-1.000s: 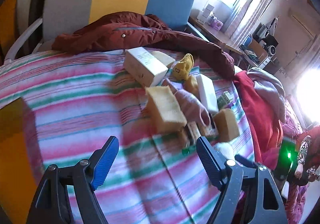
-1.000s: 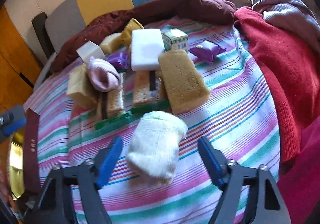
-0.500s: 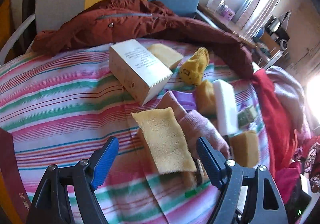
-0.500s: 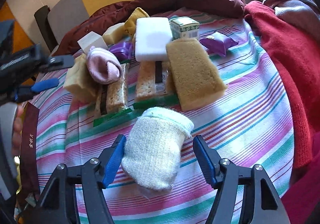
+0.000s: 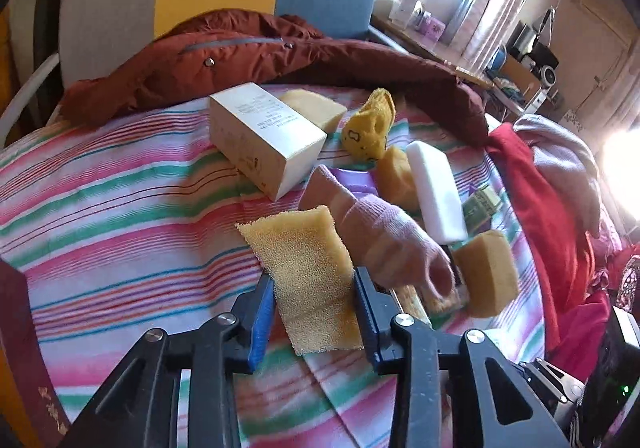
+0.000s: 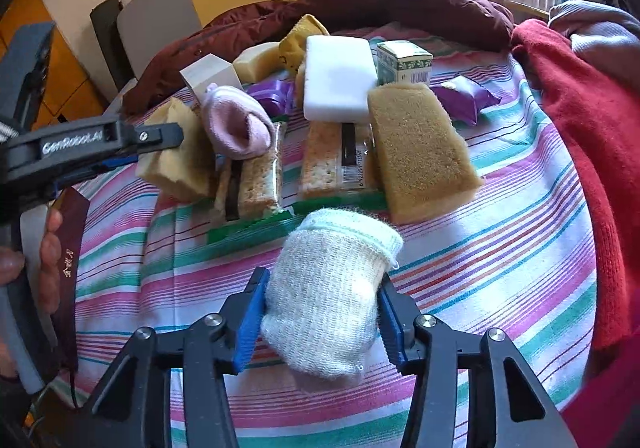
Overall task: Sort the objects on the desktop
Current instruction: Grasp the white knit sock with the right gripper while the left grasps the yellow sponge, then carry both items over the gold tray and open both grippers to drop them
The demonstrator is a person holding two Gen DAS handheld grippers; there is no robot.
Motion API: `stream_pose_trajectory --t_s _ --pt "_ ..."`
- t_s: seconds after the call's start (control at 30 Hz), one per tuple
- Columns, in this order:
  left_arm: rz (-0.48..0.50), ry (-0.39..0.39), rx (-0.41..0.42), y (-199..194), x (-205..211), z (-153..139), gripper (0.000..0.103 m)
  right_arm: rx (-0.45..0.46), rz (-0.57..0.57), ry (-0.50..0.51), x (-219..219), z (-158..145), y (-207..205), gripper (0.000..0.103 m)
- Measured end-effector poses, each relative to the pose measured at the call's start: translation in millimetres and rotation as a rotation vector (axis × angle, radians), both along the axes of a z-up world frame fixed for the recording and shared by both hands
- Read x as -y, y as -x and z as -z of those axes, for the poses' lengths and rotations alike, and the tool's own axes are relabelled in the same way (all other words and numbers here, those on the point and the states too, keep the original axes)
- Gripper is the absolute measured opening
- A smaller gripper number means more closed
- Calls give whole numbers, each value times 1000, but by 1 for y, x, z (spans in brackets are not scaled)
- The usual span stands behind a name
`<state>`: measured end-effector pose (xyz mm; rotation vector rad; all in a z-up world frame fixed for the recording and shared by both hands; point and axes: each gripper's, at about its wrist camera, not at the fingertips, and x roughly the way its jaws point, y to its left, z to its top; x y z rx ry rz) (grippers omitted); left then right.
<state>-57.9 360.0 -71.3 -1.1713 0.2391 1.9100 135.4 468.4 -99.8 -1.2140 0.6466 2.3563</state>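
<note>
Left gripper [image 5: 314, 300] — blue pads pressed to both sides of a yellow sponge [image 5: 308, 268], low over the cloth. Seen side-on from the right wrist view, reaching in from the left; bare fingers [image 6: 50, 248] wrap its handle.

Right gripper [image 6: 320, 312] — pads clamped against a white sock [image 6: 328, 300], fingers level.

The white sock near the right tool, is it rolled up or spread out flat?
Rolled up. The white sock is a plump bundle with its cuff folded over the top, squeezed between the right tool pads.
</note>
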Motion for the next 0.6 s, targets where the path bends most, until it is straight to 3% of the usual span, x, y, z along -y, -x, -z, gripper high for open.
stream_pose_trajectory --t_s 0.17,0.33,0.6 --pt "-40 -38 -22 -8 31 -20 37 -32 -30 -16 11 -11 0 51" --pt "-121 -63 -60 -11 89 -38 37 -78 -93 -3 32 -30 8 51" --pt "-332 -67 -97 5 205 -49 37 -151 -329 23 108 -55 64 51"
